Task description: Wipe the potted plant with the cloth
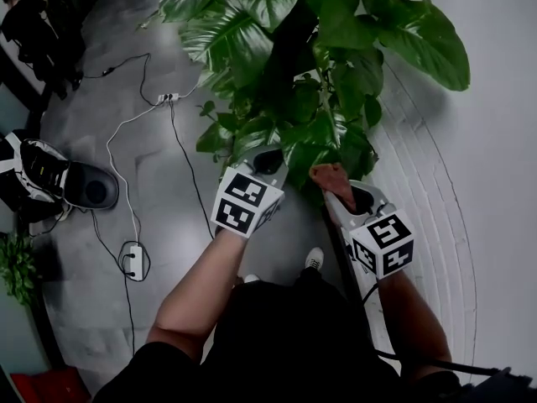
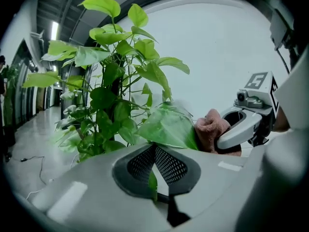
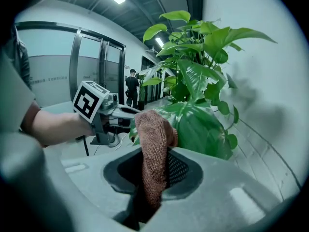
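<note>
Right gripper view, centre frame: clamps brown cloth (image 3: 153,134) in right gripper (image 3: 154,174), just left of broad leaf (image 3: 200,127) pinched in left gripper (image 2: 154,166).

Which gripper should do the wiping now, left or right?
Right. The right gripper clamps the cloth beside the big leaf, whose edge the left gripper pinches.

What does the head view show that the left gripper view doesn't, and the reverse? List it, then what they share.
Head view only: a power strip, a bag, a shoe and the left forearm. Left gripper view only: the left hand-held gripper with its jaws closed on a leaf, and a ceiling light. Both: the plant, the cloth and the right hand-held gripper holding it.
</note>
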`<state>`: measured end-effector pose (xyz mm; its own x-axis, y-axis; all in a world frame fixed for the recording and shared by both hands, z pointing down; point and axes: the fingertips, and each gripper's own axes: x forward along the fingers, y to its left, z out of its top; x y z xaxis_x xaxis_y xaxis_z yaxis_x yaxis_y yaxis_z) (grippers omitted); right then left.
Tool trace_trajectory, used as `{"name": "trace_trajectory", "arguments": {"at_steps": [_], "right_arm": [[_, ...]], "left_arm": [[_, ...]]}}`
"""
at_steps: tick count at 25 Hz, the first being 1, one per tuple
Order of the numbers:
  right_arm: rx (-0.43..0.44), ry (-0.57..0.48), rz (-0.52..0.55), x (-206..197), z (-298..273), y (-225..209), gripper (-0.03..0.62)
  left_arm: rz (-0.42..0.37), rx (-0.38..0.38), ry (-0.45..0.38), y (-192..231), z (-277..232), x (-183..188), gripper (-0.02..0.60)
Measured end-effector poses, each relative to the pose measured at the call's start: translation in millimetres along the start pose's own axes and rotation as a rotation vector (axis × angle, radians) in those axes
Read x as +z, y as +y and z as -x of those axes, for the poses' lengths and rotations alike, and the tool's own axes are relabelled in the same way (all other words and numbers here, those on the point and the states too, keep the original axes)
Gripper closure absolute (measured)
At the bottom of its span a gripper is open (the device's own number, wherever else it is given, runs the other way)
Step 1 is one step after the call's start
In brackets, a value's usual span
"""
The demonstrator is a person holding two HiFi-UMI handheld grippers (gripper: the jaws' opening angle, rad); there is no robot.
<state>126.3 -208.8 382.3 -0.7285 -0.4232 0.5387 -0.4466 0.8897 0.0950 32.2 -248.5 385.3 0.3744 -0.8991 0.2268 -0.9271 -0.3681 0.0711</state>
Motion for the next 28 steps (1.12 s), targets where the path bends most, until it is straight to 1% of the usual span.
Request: {"name": "trace_trajectory", "arguments": {"at_steps": [9,11,14,16,17,20,24,26,28], "right_arm": [[0.007,0.038,0.003,-21,12,12,0.525],[0.029,0.058,0.009,-25,16,18,0.525],[0.093,0.083,0.044,-21,27,33,0.526],[0.147,0.063,0.077,-3,40,47,0.525],[0.175,0.035,0.088,12,48,55,0.525],[0.238,-0.088,0.086,74,68,69,0.525],[0.230,-0.187,0.091,147,72,59,0.525],[0.222,-0.208,0.083,177,62,53,0.525],[0.211,-0.206,0.071,197,40,48,0.525]], "left_arm": [[-0.026,0.009,-0.012,3,5,8,0.565],[-0.031,0.013,-0.016,4,8,10,0.565],[-0.038,0.028,-0.022,8,12,13,0.565],[-0.043,0.040,-0.021,12,14,13,0.565],[-0.046,0.046,-0.019,14,14,12,0.565],[-0.053,0.062,-0.015,19,15,11,0.565],[-0.065,0.074,-0.012,22,14,11,0.565],[-0.076,0.076,-0.012,22,14,11,0.565],[-0.084,0.076,-0.014,21,13,11,0.565]]}}
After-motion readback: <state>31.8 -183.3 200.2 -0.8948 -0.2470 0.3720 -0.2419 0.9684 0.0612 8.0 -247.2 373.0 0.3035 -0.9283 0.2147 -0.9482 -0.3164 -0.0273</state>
